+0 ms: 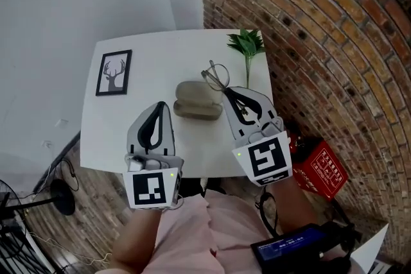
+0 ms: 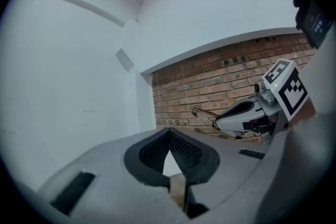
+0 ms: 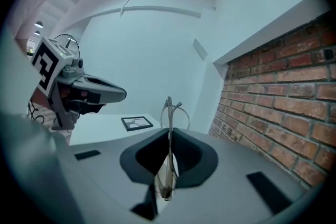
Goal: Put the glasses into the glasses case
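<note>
Right gripper view: right claw (image 3: pixel 169 136) pinches the glasses (image 3: pixel 169 107), the frame edge-on between the pads and the lenses poking out past the tips. Head view: glasses case (image 1: pixel 197 100) lies on the white table (image 1: pixel 154 51), just left of that claw's tip and ahead-right of the left claw (image 1: pixel 162 106), which is pressed together and empty.

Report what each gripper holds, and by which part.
Right gripper: thin metal-framed round glasses, pinched by the folded temples. Left gripper: jaws together, nothing held.
</note>
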The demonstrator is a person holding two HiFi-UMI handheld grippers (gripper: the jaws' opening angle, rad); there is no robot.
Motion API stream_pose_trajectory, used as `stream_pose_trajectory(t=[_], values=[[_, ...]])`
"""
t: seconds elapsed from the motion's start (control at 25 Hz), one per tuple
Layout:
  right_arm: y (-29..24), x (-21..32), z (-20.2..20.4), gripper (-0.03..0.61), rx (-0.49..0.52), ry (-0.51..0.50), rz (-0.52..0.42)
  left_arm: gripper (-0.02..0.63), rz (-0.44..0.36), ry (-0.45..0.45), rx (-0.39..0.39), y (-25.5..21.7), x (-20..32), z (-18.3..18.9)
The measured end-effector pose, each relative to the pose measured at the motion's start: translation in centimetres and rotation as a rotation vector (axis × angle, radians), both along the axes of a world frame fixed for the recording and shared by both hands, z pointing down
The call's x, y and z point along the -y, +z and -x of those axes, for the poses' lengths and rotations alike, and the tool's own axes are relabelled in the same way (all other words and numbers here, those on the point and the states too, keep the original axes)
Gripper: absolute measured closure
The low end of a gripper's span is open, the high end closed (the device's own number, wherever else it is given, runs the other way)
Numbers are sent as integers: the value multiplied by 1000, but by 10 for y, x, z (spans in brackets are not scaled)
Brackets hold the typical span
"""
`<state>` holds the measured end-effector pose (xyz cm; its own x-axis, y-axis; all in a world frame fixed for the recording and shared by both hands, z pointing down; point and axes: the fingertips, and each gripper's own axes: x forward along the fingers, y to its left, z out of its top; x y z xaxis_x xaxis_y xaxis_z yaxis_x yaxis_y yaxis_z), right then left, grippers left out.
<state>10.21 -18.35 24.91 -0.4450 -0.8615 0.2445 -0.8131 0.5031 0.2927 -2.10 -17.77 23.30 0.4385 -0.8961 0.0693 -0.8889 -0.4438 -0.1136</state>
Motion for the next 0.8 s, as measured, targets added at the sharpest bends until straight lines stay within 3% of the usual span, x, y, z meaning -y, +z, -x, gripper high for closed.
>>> stream_pose_trajectory(t=[0.28,0.8], values=[[30,42,15,560,-23,-30,61,604,53,-34,-4,26,44,26],[116,65,49,560,-88,-201,245,604,186,-89,10,90,90,58]])
